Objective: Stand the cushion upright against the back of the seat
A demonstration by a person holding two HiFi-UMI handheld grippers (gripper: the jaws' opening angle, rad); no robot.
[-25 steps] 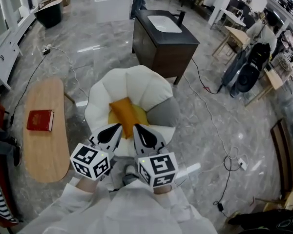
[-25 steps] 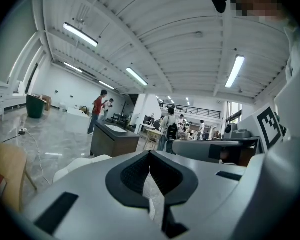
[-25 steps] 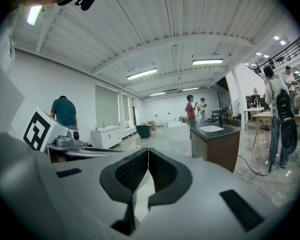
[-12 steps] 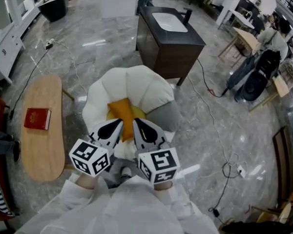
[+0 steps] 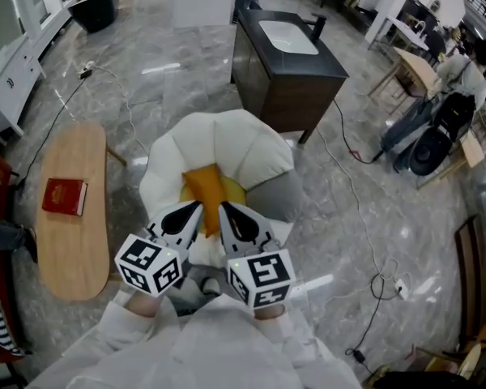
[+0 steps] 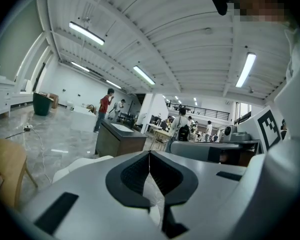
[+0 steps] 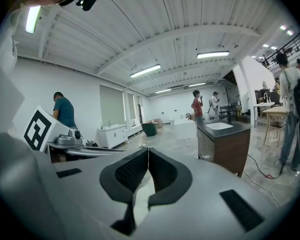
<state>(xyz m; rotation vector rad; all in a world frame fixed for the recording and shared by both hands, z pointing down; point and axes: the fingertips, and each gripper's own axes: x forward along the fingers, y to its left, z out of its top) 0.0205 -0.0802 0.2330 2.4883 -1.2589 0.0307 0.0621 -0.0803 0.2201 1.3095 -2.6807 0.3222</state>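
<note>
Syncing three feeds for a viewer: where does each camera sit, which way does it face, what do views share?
Head view: on the person's head, steeply down at yellow cushion on white armchair; left tongs, right tongs, sleeves show.
Left gripper view: on left tongs, roughly level outward over shut jaws; right marker cube shows.
Right gripper view: on right tongs, same direction; left marker cube shows.
Shared: all three see the sink cabinet.

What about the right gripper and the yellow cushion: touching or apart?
Cannot tell. In the head view the right gripper overlaps the cushion, height unclear; its own view shows no cushion.
</note>
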